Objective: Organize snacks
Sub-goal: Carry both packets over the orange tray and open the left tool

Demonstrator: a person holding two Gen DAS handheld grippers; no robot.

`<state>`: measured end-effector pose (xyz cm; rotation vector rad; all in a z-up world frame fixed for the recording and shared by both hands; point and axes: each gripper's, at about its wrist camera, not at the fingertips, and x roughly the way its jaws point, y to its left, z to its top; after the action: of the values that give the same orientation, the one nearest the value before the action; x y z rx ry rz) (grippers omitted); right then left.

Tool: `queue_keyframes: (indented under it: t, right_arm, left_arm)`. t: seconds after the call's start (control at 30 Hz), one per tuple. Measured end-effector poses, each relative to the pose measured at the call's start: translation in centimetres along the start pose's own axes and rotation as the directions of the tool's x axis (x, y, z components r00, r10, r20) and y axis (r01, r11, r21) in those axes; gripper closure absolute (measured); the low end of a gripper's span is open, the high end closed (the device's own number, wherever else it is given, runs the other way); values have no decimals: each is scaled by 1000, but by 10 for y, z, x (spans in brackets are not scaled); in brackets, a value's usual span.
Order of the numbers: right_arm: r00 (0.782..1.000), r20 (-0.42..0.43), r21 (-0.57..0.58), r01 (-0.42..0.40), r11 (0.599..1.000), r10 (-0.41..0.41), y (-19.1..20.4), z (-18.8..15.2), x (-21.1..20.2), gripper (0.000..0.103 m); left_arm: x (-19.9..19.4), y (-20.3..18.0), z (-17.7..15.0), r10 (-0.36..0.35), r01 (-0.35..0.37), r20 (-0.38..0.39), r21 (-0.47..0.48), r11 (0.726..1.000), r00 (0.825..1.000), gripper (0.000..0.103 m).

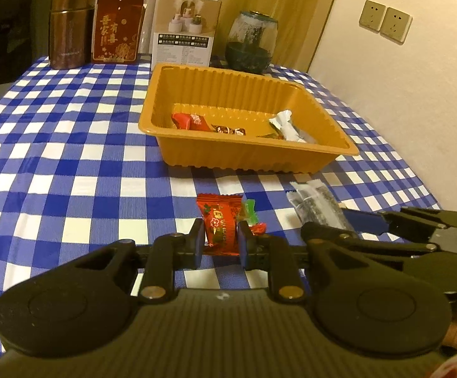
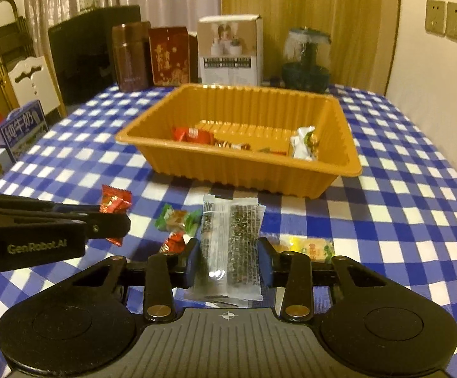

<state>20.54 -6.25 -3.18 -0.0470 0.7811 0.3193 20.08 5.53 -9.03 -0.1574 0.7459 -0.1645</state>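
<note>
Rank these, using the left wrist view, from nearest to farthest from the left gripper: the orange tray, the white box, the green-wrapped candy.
1. Green-wrapped candy: just right of the left gripper.
2. Orange tray: mid-table, ahead.
3. White box: upright at the table's far edge, behind the tray.

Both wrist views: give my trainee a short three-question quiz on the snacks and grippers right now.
1. True or false: the orange tray is empty.
2. What does the left gripper hold? A) red candy B) green candy C) nothing
3. What sits between the pads of the right gripper?

Key:
1. False; several wrapped snacks lie inside.
2. A, the red candy.
3. The clear packet with dark sticks.
</note>
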Motion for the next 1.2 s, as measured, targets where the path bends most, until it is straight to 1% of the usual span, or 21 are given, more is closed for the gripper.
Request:
queue_keyframes:
  t: [0.3,0.57,0.77,1.0,1.2]
  right_arm:
    - [995,97,10,1,1000,-2,-3,19,-17,63]
    - [991,136,34,12,999,-16,-18,35,-18,63]
    - [986,163,50,18,999,-26,-29,48,-16,63]
    - [981,184,96,37,995,-55,-47,64,-7,63]
    - [979,193,116,41,992,-63,-60,79,7,63]
  left_arm:
    - [-9,-11,16,-13,10,40,66,998,999,84]
    - [-7,-20,34,-36,31,55,88,996,998,84]
    - [-2,-30,51,-68,60,72,107,992,995,84]
    - [6,-31,75,-71,60,104,107,992,992,84]
    - [23,-15,97,-51,44,118,58,997,992,84]
